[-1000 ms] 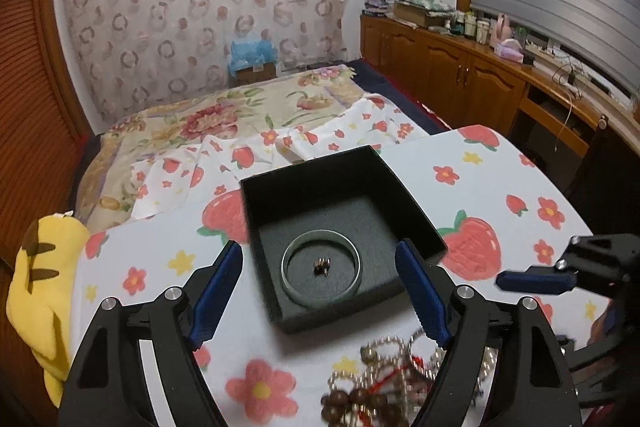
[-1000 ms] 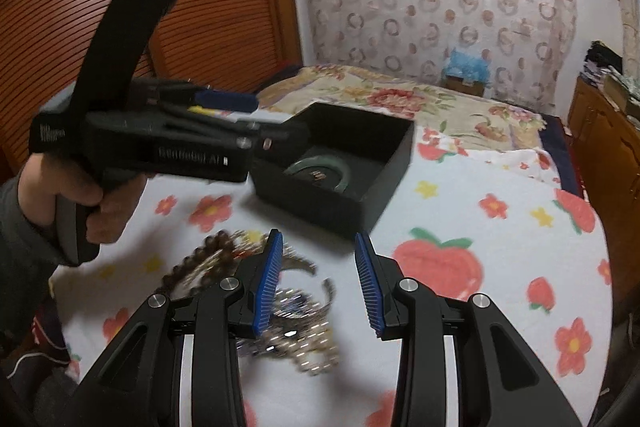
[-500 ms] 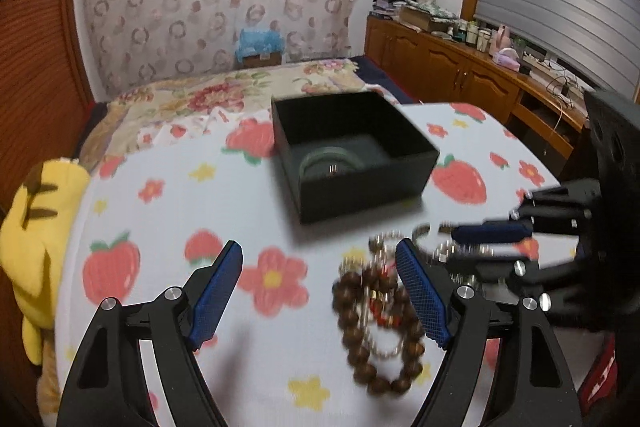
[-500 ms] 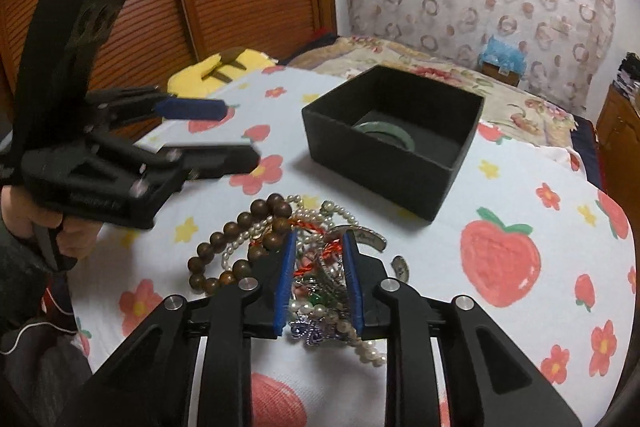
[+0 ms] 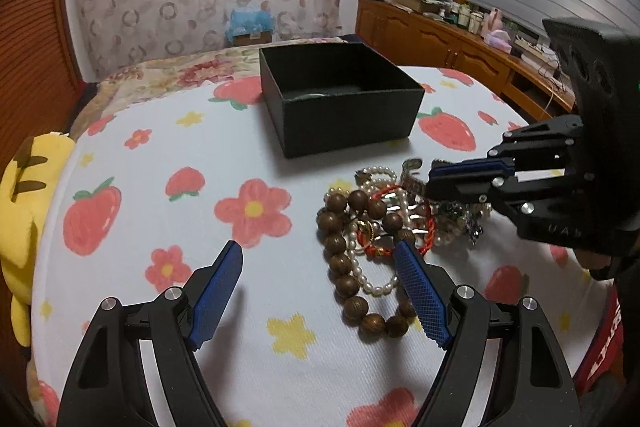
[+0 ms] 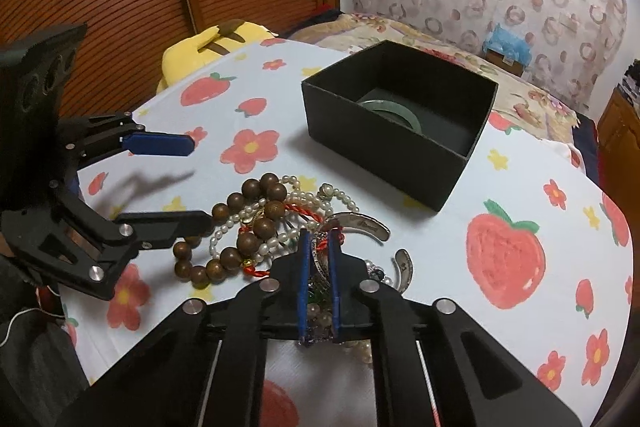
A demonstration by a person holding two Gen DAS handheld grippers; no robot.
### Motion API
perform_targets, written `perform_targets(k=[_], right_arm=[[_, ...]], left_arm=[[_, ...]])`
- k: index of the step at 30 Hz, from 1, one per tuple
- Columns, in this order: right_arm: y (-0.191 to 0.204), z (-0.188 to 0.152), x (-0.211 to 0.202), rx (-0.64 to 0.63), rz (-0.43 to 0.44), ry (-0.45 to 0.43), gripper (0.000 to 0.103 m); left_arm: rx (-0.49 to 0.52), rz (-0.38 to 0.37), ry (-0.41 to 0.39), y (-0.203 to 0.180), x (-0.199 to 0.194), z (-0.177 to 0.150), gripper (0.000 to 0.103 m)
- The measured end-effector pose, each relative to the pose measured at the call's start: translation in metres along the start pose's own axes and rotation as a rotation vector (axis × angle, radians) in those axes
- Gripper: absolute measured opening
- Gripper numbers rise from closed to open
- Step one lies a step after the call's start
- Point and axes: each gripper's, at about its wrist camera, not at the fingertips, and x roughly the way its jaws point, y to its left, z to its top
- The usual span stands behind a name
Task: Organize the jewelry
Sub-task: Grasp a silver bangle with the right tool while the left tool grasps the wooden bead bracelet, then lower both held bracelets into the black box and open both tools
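A tangled jewelry pile [image 5: 384,219] lies on the strawberry-print table: a brown wooden bead bracelet [image 6: 236,223], pearl strands [image 6: 304,195], a red cord [image 6: 304,211] and a silver cuff [image 6: 362,225]. A black open box [image 6: 396,147] behind it holds a green jade bangle [image 6: 394,109]. My right gripper [image 6: 318,239] is shut on a silver bracelet piece [image 6: 318,259] in the pile; it also shows in the left wrist view [image 5: 430,183]. My left gripper [image 5: 320,263] is open and empty, just left of the pile, one finger [image 5: 416,287] over the wooden beads.
A yellow plush toy [image 5: 24,195] sits at the table's left edge. A bed with a floral cover [image 6: 460,47] lies behind the table. Wooden cabinets [image 5: 440,39] run along the right wall. The black box also shows in the left wrist view [image 5: 340,99].
My left gripper has pulled back from over the box to the near side of the pile. My right gripper has come down onto the pile and shut on a silver piece.
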Motion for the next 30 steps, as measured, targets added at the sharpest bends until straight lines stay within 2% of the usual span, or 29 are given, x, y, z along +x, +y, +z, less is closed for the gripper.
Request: perform_targets(k=[2, 7, 9, 12, 14, 17, 23, 30], right_arm=[[0.002, -0.001, -0.004, -0.001, -0.006, -0.017, 0.005], [0.008, 0.0, -0.019, -0.012, -0.023, -0.067, 0.005], [0.009, 0.001, -0.026, -0.01, -0.026, -0.088, 0.005], [0.009, 0.002, -0.034, -0.001, -0.032, -0.114, 0.005], [0.007, 0.001, -0.038, 0.011, -0.038, -0.127, 0.005], [0.006, 0.0, -0.042, 0.016, -0.041, -0.135, 0.005], [0.007, 0.0, -0.052, 0.015, -0.057, -0.158, 0.005], [0.008, 0.007, -0.062, 0.01, -0.072, -0.19, 0.005]], left_arm=[[-0.001, -0.005, 0.006, 0.0, 0.002, -0.001, 0.074], [0.0, -0.026, 0.034, -0.002, 0.009, -0.002, 0.055], [0.003, -0.032, 0.045, -0.004, 0.011, -0.003, 0.043], [0.007, -0.036, 0.057, -0.006, 0.015, -0.004, 0.032], [0.015, -0.029, 0.056, -0.007, 0.016, -0.005, 0.029], [0.018, -0.034, 0.06, -0.007, 0.016, -0.005, 0.015], [0.018, -0.021, 0.007, -0.009, 0.003, 0.001, 0.012], [0.017, -0.036, -0.093, -0.012, -0.028, 0.03, 0.012]])
